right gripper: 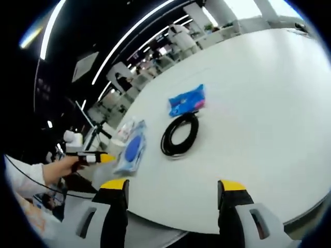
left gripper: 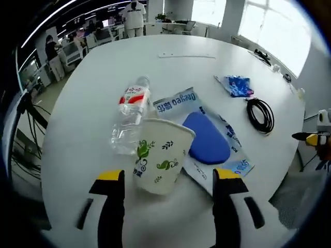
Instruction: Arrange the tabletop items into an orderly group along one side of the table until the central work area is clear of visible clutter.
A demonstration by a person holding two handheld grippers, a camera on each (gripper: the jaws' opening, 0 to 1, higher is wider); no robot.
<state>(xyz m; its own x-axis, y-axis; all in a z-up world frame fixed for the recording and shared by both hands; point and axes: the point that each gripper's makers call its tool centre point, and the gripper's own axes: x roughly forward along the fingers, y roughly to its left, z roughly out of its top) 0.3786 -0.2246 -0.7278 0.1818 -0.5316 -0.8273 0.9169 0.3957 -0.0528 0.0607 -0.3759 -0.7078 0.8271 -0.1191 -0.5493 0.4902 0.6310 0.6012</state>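
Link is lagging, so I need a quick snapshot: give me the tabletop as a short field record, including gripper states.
table: white table
nearest left gripper: paper cup, between its open jaws, not gripped
beside cup: plastic bottle, lying down
under cup: blue-and-white package
farther out: black cable coil, small blue packet
right gripper: open, holding nothing

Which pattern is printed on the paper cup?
Green leaves on the white paper cup, clearest in the left gripper view.

A paper cup (left gripper: pixel 159 157) with green leaves stands by a clear bottle (left gripper: pixel 130 116) lying down. Beside them lies a blue pack (left gripper: pixel 204 135), then a black cable (left gripper: pixel 260 115) and blue wrapper (left gripper: pixel 236 85).
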